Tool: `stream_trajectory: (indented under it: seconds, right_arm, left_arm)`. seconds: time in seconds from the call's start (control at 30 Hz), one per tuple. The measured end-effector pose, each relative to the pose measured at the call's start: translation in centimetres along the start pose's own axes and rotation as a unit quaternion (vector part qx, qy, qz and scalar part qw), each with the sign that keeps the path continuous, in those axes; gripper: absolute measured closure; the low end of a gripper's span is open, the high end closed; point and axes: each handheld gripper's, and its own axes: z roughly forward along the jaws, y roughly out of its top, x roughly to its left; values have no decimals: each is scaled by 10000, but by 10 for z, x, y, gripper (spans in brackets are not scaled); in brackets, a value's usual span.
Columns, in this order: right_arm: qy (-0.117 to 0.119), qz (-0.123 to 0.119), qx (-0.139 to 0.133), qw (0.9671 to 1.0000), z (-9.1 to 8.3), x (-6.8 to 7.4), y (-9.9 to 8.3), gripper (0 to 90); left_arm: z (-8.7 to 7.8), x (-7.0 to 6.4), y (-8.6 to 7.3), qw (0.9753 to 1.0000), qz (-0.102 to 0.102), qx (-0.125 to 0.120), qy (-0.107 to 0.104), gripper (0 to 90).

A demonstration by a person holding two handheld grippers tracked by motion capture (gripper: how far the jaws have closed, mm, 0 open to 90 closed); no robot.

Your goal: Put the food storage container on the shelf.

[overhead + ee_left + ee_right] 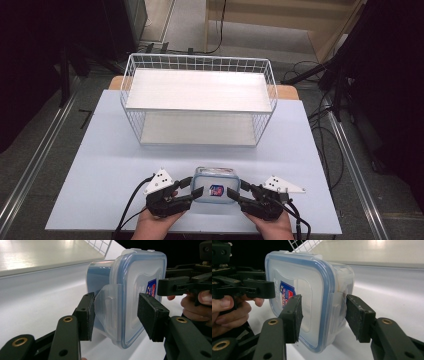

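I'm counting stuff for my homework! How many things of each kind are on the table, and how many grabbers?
Clear plastic box with blue-rimmed lid: 1
White wire two-shelf rack: 1
Black two-jaw grippers, left gripper and right gripper: 2
Total: 4

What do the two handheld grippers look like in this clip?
The left gripper and right gripper are black linkage frames with brass-coloured pivot rivets and flat black rubbery jaw pads. Each carries a grey three-cornered plate with small dark dots and trails a black cable.
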Motion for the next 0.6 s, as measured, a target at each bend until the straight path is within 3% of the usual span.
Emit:
stream_trajectory:
  seconds: [0.6]
  right_arm:
    - [-105, -523, -528, 9972, -11, 18, 23, 483]
  left_arm:
    - [-16, -15, 19, 9973, 420, -565, 184, 489]
